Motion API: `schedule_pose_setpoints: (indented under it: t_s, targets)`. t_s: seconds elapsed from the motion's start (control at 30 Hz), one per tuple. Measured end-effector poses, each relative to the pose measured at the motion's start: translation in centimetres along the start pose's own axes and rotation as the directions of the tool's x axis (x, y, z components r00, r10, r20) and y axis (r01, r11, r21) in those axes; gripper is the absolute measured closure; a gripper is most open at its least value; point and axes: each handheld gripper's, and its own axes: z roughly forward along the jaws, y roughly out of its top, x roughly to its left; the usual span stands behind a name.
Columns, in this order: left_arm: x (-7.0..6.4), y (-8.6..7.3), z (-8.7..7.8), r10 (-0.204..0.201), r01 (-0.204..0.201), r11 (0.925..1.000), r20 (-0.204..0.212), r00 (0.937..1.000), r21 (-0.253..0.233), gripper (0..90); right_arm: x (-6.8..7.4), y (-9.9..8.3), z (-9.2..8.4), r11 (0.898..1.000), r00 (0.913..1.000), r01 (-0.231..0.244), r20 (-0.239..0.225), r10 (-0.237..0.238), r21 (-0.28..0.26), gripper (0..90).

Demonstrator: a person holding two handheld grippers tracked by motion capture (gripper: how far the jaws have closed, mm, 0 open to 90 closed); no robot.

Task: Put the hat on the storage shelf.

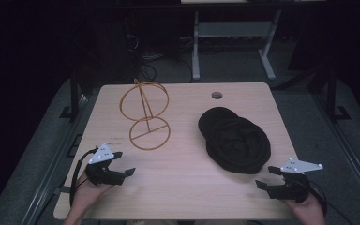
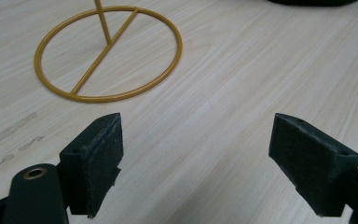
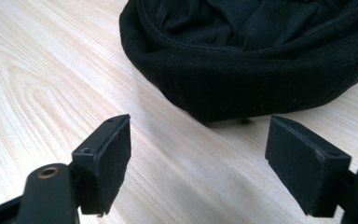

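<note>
1. Left claw [image 1: 122,163] wide, nothing between its pads, low over the bench [image 1: 183,187] near the wire stand [image 1: 146,115].
2. Right claw [image 1: 271,177] wide, empty, just short of the black hat [image 1: 234,138].
3. Hat lies crown-down at bench right: soft felt-like cloth, floppy, probably light. Best hold looks to be the thick rolled brim [image 3: 205,88].
4. Stand: thin yellow wire rings on a post, stiff, likely tips easily.

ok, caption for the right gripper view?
Open right claw facing the black hat on the wooden table.
</note>
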Motion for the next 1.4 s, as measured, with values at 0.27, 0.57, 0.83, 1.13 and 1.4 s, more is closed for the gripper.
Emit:
schedule_pose_setpoints:
  t_s: [0.27, 0.57, 0.83, 1.13, 1.4]
  targets:
    - [-1.3, 1.0, 0.7, 0.046, -0.046, 0.9989, 0.036, 0.9983, 0.007, 17.5, 0.0, 0.0, -0.2, 1.000, 1.0000, -0.008, -0.001, 0.008, -0.013, 21.9]
    - [-3.1, 3.7, 1.8, 0.112, -0.112, 0.9937, 0.087, 0.9900, -0.004, 17.9, -0.3, -0.1, -0.5, 0.999, 0.9997, -0.024, 0.003, 0.024, -0.026, 21.7]
    - [-5.2, 6.8, 3.7, 0.162, -0.161, 0.9867, 0.151, 0.9751, -0.018, 19.5, -0.2, -0.1, -0.6, 0.999, 0.9996, -0.027, -0.001, 0.027, -0.026, 21.6]
    - [-7.0, 9.6, 6.0, 0.227, -0.231, 0.9730, 0.196, 0.9540, -0.003, 19.8, -0.2, 0.0, -0.6, 0.999, 0.9997, -0.022, -0.010, 0.022, -0.032, 21.5]
    - [-8.6, 12.0, 8.2, 0.258, -0.266, 0.9641, 0.243, 0.9350, -0.003, 20.8, -0.3, -0.1, -0.7, 0.999, 0.9996, -0.025, -0.014, 0.024, -0.034, 21.3]
